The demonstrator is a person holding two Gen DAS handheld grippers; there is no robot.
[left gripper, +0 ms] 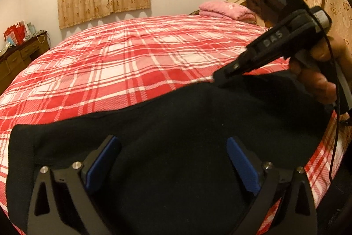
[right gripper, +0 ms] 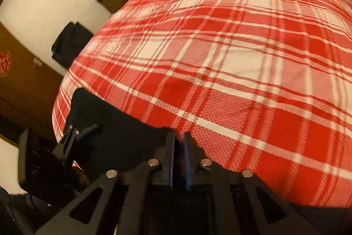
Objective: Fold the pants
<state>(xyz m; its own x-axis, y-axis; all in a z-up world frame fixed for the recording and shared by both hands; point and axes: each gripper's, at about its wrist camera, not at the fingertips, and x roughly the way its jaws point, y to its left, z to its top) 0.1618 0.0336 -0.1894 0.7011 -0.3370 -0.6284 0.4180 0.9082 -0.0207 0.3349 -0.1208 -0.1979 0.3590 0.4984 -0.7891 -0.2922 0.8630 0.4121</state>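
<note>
1. The black pants (left gripper: 176, 136) are lying across the near edge of the red plaid bedspread (left gripper: 123, 63).
2. The left gripper (left gripper: 173, 160) is hanging over the pants with its blue pads (left gripper: 242, 164) spread wide, gripping nothing.
3. The right gripper (right gripper: 179, 142) is pinching the far edge of the pants (right gripper: 123, 131), fingers nearly together.

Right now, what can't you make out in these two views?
- Pants: legs and waistband indistinguishable; left wrist view shows one dark mass, cut off at the bottom edge.
- Right hand-held gripper: pinched fabric sits in shadow between its nearly closed fingers; the grip itself is hidden.
- Left hand-held gripper: open over the pants; contact unclear.
- Dresser: clutter on top too small.
</note>
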